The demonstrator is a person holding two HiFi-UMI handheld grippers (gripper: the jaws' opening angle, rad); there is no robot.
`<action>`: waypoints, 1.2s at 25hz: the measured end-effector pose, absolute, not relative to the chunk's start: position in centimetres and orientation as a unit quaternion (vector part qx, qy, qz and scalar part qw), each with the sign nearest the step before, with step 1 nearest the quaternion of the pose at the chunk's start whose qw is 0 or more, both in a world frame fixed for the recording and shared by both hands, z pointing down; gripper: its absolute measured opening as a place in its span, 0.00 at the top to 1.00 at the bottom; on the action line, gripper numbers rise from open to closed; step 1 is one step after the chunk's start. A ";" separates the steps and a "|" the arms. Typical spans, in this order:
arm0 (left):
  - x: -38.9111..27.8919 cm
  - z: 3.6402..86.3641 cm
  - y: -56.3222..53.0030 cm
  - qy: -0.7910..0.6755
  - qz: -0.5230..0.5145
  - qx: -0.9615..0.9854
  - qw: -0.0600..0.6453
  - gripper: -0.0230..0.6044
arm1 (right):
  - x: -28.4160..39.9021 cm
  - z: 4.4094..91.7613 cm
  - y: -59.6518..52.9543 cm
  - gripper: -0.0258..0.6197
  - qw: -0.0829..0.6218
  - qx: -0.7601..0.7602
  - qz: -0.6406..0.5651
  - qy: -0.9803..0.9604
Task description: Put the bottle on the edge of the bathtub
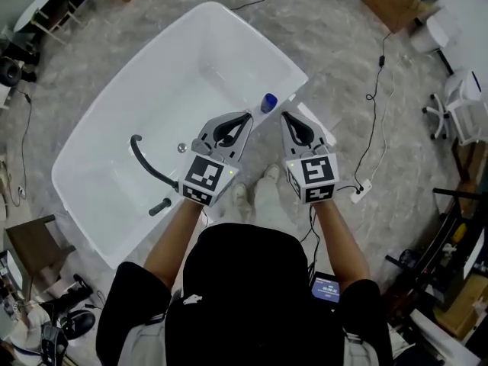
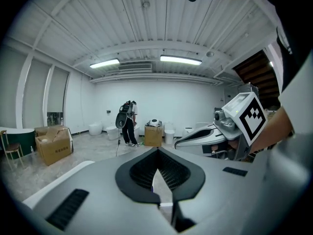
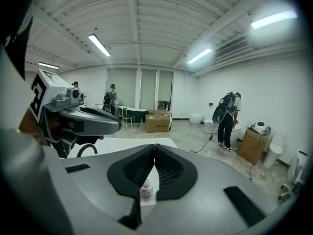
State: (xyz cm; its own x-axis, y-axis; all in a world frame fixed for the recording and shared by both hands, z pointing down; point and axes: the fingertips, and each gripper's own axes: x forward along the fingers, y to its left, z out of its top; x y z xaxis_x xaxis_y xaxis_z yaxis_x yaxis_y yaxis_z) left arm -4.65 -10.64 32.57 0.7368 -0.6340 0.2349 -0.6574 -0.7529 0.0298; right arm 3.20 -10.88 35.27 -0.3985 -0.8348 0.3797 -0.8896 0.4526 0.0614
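Note:
A small bottle [image 1: 268, 102] with a blue cap stands on the near rim of the white bathtub [image 1: 252, 23], close to its right corner. My left gripper [image 1: 247, 117] hangs just left of the bottle and my right gripper [image 1: 284, 116] just right of it. Both are raised and clear of it. In the left gripper view the left gripper [image 2: 156, 155] is shut and empty. The right gripper [image 3: 154, 148] is also shut and holds nothing. The bottle [image 3: 145, 192] shows below it, through the slit behind the closed tips.
A black curved faucet [image 1: 145, 162] and a drain knob [image 1: 181, 148] sit inside the tub. The person's shoes [image 1: 255, 193] stand at the tub's edge. A cable and power strip [image 1: 360, 191] lie on the floor to the right. Cardboard boxes [image 3: 157, 121] and other people [image 3: 227, 119] are far off.

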 end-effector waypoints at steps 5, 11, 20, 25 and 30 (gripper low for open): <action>-5.1 29.1 -9.6 -0.347 0.091 0.933 0.023 0.95 | 2.5 31.7 -9.4 0.92 0.155 0.530 0.064 -0.831; -5.2 25.6 -8.4 -0.356 0.066 0.932 -0.001 0.95 | 3.4 27.6 -8.2 0.92 0.124 0.547 0.046 -0.826; -1.9 21.1 -6.4 -0.359 0.051 0.931 -0.035 0.95 | 6.2 22.6 -6.5 0.92 0.078 0.549 0.024 -0.831; -0.1 19.3 -4.6 -0.360 0.044 0.931 -0.046 0.95 | 7.8 20.3 -5.1 0.92 0.058 0.551 0.011 -0.832; 1.3 18.2 -2.9 -0.360 0.042 0.930 -0.057 0.95 | 8.9 19.2 -3.6 0.92 0.053 0.552 -0.001 -0.832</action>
State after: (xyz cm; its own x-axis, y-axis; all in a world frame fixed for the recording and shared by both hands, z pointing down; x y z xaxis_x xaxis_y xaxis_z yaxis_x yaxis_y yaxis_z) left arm 1.27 -2.94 18.24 0.7378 -0.6739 0.0379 -0.6643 -0.7350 -0.1362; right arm 8.89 -3.64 19.16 -0.3858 -0.9184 0.0876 -0.9183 0.3914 0.0593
